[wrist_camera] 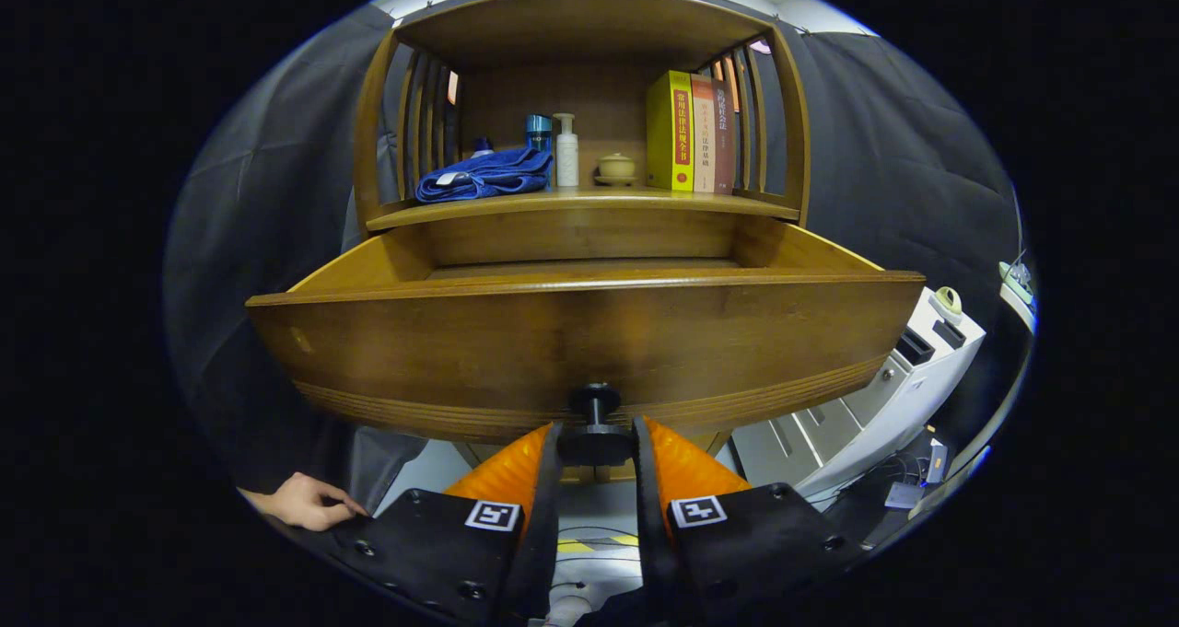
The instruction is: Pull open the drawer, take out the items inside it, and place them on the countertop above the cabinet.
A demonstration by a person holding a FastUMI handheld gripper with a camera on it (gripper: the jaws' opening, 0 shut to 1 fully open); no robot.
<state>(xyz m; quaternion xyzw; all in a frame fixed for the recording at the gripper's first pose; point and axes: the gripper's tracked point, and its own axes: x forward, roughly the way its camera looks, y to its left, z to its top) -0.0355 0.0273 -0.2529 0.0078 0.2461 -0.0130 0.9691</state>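
one drawer (589,332) stands pulled out from the cabinet (580,102), its inside hidden from me behind the front panel; one dark knob (596,424) sits between my jaws, which are clamped on it; on the desk (580,205) above i count three books (693,132), two bottles (566,151), one blue cloth (484,175) and one small lidded pot (615,168); a hand (304,501) rests beside my gripper (595,447); a white machine (884,397) stands beyond the drawer's right end
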